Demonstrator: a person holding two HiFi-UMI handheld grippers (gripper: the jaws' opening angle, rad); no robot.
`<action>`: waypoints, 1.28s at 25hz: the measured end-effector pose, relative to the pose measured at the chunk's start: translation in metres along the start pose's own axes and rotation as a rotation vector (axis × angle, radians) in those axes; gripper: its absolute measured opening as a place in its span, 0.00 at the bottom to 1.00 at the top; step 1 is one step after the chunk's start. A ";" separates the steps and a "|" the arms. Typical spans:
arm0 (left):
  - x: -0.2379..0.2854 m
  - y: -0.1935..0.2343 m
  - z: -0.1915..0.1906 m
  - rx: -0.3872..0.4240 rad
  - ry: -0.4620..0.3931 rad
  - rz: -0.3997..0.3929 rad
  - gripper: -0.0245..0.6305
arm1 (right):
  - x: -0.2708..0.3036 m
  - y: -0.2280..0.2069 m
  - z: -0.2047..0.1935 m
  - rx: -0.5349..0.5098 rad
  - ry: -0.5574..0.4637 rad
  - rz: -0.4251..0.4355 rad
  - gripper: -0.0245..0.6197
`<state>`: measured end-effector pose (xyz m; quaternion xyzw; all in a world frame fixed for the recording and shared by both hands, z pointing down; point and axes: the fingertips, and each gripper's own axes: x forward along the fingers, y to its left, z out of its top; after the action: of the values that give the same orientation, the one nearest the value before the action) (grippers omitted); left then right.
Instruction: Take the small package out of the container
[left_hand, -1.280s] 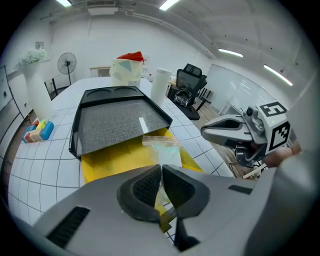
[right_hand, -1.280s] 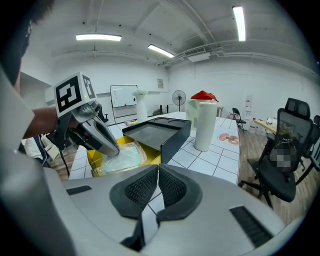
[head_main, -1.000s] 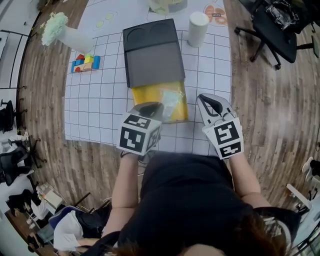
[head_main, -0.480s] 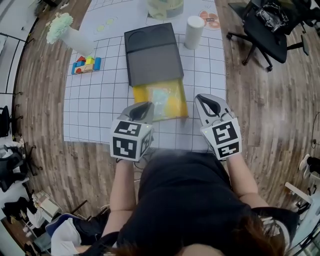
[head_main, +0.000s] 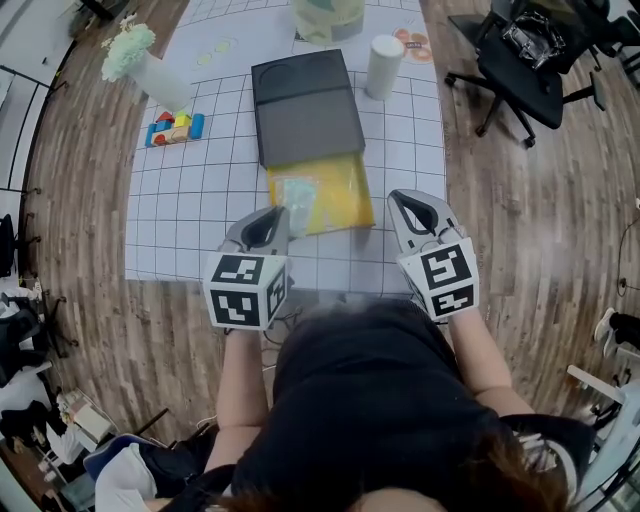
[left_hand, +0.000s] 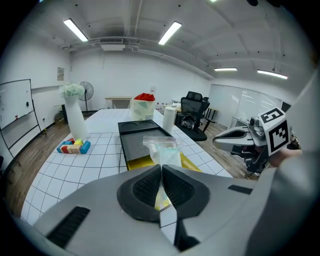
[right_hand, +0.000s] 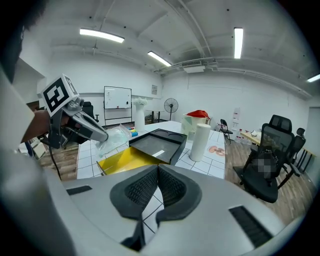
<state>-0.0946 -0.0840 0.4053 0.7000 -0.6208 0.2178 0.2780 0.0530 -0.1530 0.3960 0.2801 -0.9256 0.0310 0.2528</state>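
One package (left_hand: 162, 147) above container (head_main: 350, 192) rim

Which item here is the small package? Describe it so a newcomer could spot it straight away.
On the white gridded mat lies a black container with a yellow tray drawn out toward the person. At that tray's left side is the small package, pinched in the left tongs. It is the only clear zip bag, with pale contents.

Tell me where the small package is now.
Head view: the small package hangs pinched in the left gripper, above the left part of the yellow tray.
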 end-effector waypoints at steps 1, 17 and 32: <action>-0.003 0.001 0.000 -0.002 -0.008 0.003 0.09 | -0.002 0.002 0.001 -0.001 -0.002 -0.001 0.06; -0.032 0.012 -0.017 -0.039 -0.065 0.030 0.09 | -0.022 0.025 0.008 -0.008 -0.033 -0.026 0.06; -0.033 0.013 -0.020 -0.056 -0.069 0.013 0.09 | -0.021 0.028 0.013 0.000 -0.041 -0.026 0.06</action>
<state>-0.1111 -0.0468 0.4003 0.6950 -0.6403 0.1778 0.2744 0.0470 -0.1214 0.3766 0.2927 -0.9268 0.0218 0.2343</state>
